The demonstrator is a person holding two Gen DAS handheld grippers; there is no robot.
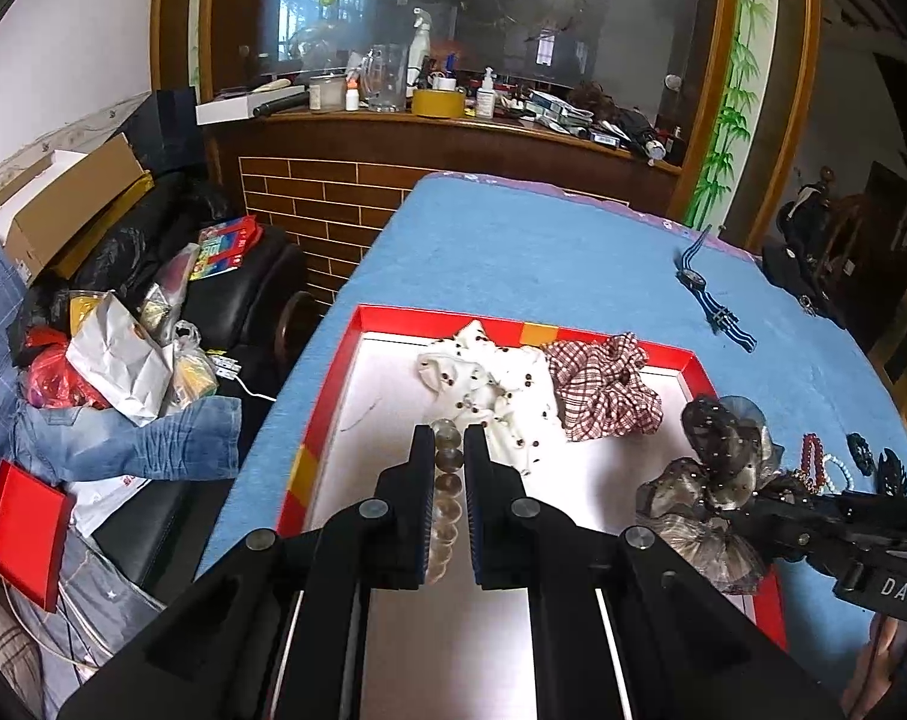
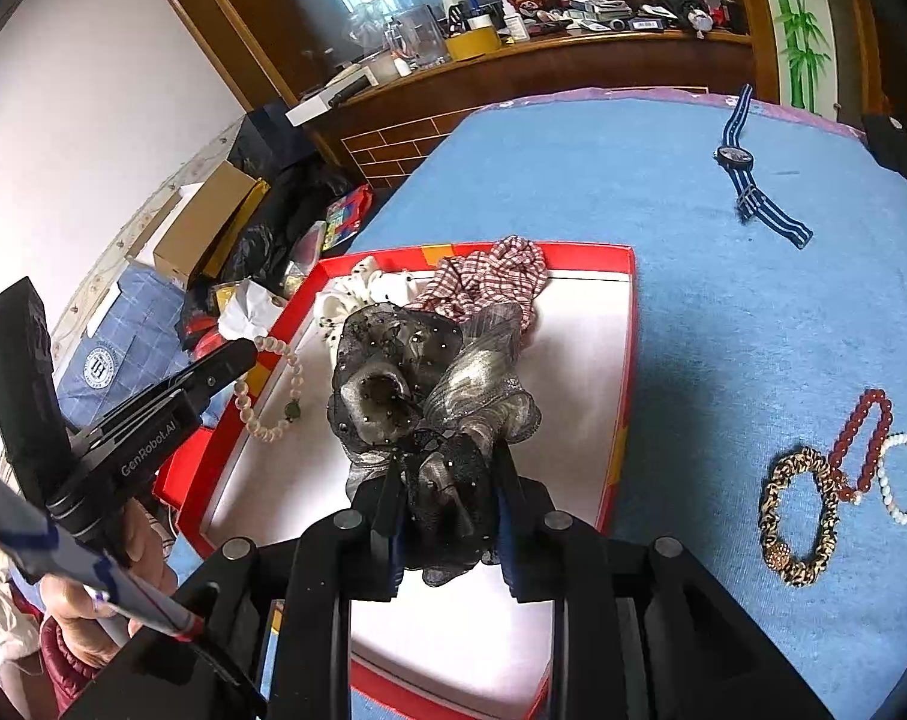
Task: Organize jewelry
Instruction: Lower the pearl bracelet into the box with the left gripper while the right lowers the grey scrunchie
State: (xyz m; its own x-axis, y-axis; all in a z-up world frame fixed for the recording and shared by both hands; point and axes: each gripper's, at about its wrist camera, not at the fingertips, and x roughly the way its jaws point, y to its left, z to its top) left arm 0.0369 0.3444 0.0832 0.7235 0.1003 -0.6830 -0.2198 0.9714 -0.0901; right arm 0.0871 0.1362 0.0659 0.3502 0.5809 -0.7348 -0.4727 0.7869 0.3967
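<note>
Both grippers loaded above red tray [image 2: 624, 324].
Left gripper [image 1: 450, 438] clenched on pearl bracelet [image 2: 273, 387]; right gripper [image 2: 447, 468] grasping black mesh scrunchie [image 2: 417, 384], jaws easing apart.

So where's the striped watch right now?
The striped watch lies alone on the blue tablecloth, toward the far right of the table in both views, beyond the red tray and well clear of the bracelets.
</note>
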